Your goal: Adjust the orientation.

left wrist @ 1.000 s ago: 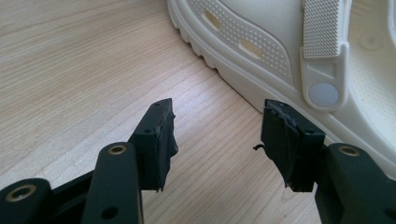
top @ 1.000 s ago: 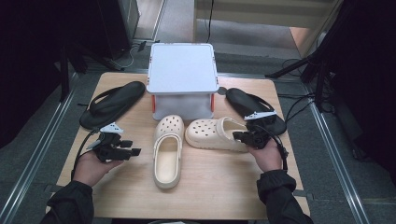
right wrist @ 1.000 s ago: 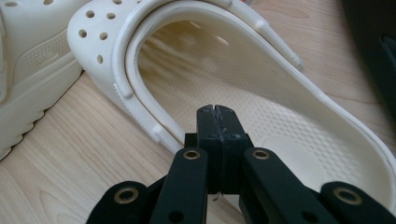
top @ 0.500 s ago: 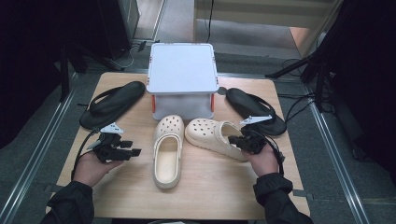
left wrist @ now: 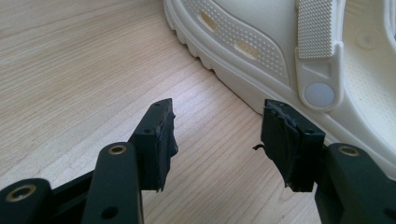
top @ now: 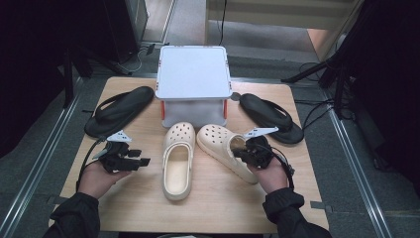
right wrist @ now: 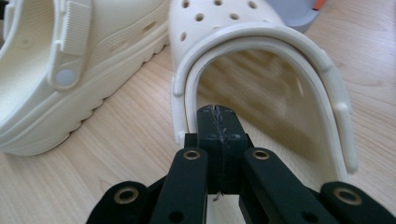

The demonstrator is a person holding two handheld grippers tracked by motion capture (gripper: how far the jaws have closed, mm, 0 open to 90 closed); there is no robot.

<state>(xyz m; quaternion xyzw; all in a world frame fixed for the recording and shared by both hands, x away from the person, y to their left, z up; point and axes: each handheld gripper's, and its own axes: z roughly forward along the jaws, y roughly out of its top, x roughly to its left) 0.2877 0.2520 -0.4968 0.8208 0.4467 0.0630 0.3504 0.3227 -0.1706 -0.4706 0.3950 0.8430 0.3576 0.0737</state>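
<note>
Right gripper (top: 246, 149) sat at the heel of the right clog (top: 225, 149), its jaws pressed together; in its own view the tips (right wrist: 219, 122) met just inside the clog's (right wrist: 261, 79) rim, and whether any rim lay between them could not be told. Left gripper (top: 139, 157) hovered near the surface's left edge with jaws spread wide and nothing between them (left wrist: 217, 135).

Four pieces of footwear lay on the surface (top: 148, 198): two cream clogs and two black flip-flops. One white box (top: 193, 82) stood at the middle of the far edge. The left clog (top: 177, 159) lay straight, toe toward the box; the right clog angled beside it, toe near the box. One flip-flop (top: 119, 110) lay toward the far left corner, the other (top: 271, 117) toward the far right corner.

From above, the whole layout and both of the person's hands were visible. The left gripper view showed the left clog's (left wrist: 289, 51) ribbed sole edge, side vents and strap rivet up close. The right gripper view showed the right clog's hollow interior, its toe holes and the left clog (right wrist: 70, 70) alongside.
</note>
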